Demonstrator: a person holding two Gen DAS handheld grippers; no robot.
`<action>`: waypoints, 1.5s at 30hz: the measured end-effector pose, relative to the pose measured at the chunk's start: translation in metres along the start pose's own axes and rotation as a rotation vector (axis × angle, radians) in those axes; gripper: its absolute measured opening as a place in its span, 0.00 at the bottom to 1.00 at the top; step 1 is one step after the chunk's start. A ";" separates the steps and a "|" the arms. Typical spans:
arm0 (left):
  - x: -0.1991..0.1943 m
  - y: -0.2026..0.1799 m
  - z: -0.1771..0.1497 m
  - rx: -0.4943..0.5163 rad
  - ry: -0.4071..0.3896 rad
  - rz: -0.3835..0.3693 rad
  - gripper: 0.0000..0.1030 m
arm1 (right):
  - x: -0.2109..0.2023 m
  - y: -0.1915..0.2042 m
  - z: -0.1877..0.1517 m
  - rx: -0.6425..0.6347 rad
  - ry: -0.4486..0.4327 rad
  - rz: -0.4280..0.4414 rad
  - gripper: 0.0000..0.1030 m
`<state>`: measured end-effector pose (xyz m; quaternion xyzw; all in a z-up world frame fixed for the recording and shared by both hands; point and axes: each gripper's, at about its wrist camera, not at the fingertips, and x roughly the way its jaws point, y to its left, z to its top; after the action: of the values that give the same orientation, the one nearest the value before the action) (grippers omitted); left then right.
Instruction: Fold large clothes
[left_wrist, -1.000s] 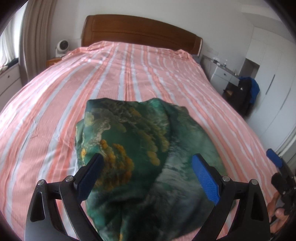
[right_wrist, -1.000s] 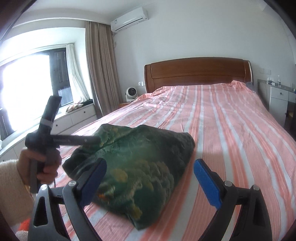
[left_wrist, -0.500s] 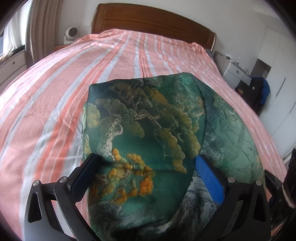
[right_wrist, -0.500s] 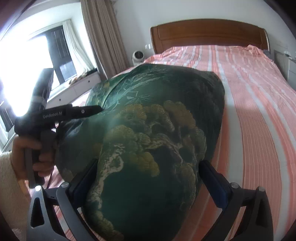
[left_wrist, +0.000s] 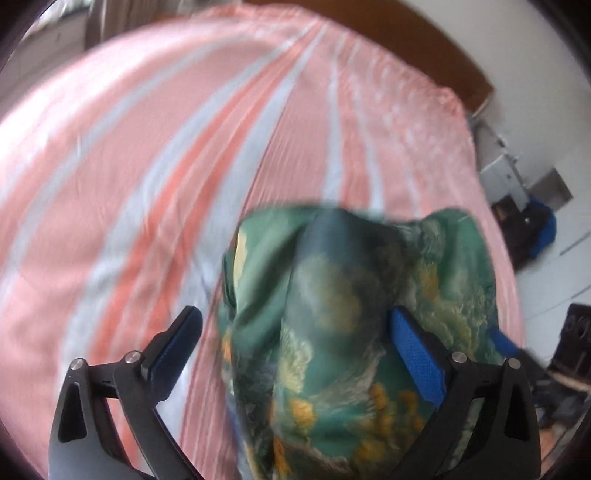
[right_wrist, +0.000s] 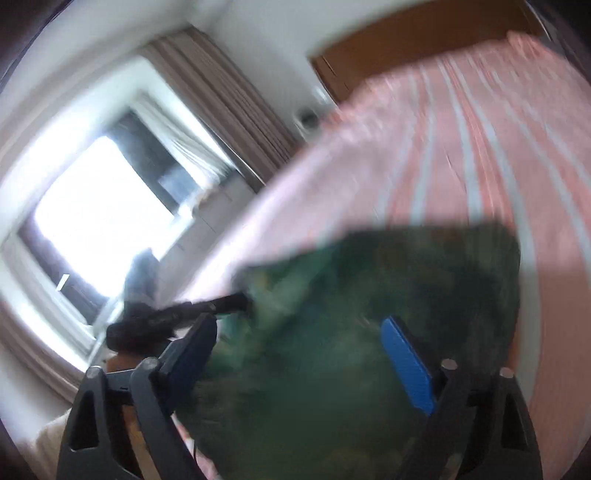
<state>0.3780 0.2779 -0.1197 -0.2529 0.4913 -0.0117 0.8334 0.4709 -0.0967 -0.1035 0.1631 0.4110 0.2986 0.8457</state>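
The green printed garment (left_wrist: 343, 332) is bunching in the lower centre of the left wrist view, lying on the pink-striped bed (left_wrist: 147, 166) and filling the gap between the fingers of the left gripper (left_wrist: 295, 347). Its jaws are standing wide, with cloth between them but not pinched. In the right wrist view the same garment (right_wrist: 369, 332) is showing as a dark, blurred mass in the lower middle, with the right gripper (right_wrist: 299, 350) also spread wide around it — nothing clamped that I can see.

Both pictures are smearing heavily, so the garment's edges and layers are hard to read. The risk from here, as I judge it: the jaws closing on a thick wad instead of a single hem, so the fold comes out lumpy, or the slippery-looking fabric sliding free. The wooden headboard (left_wrist: 424, 40) is sitting at the upper right, the bright window (right_wrist: 99, 210) at the left.
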 end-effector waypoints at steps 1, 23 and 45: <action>0.002 0.006 -0.006 -0.021 0.008 -0.023 0.97 | 0.014 -0.006 -0.006 0.006 0.036 -0.040 0.71; -0.154 -0.013 -0.133 0.221 -0.213 0.121 0.99 | -0.102 0.063 -0.145 -0.201 -0.091 -0.217 0.92; -0.185 -0.012 -0.121 0.187 -0.212 -0.133 0.99 | -0.153 0.029 -0.217 -0.034 -0.023 -0.381 0.99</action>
<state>0.1855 0.2680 -0.0112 -0.2060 0.3794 -0.0857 0.8979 0.2138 -0.1653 -0.1293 0.0716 0.4196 0.1377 0.8943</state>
